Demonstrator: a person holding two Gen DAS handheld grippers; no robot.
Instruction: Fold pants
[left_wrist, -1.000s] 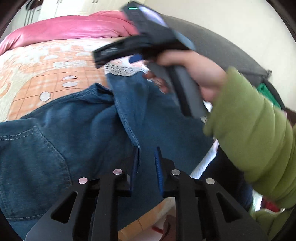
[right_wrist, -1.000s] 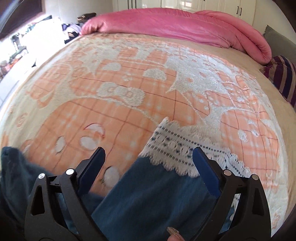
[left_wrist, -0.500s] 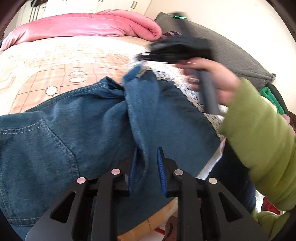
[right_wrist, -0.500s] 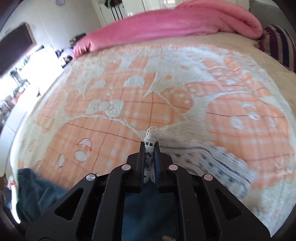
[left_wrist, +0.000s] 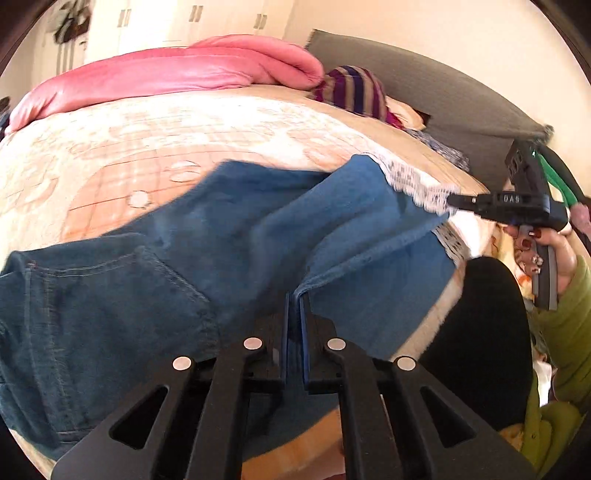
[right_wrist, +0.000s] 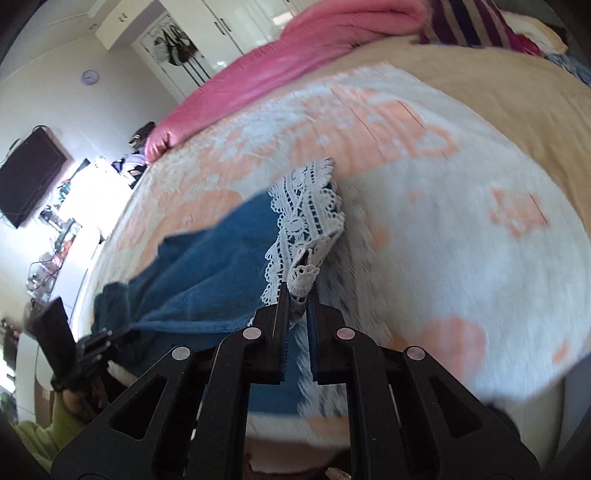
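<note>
Blue denim pants (left_wrist: 184, 266) with a white lace hem (left_wrist: 413, 181) lie across the bed. My left gripper (left_wrist: 294, 299) is shut on the near edge of one pant leg (left_wrist: 369, 258). My right gripper (right_wrist: 298, 291) is shut on the lace hem (right_wrist: 306, 218) and holds it stretched out to the right; it also shows in the left wrist view (left_wrist: 458, 201). The pant leg (right_wrist: 207, 266) hangs taut between the two grippers. The left gripper shows at the lower left of the right wrist view (right_wrist: 107, 334).
The bed has an orange and white patterned blanket (left_wrist: 147, 147). A pink duvet (left_wrist: 166, 77) and a striped pillow (left_wrist: 354, 88) lie at the far side by a grey headboard (left_wrist: 443, 99). The bed's near edge (left_wrist: 295, 443) is just under my left gripper.
My right gripper has pulled the lace hem away to the right, stretching the leg out. My left gripper has closed further on the leg's edge.
</note>
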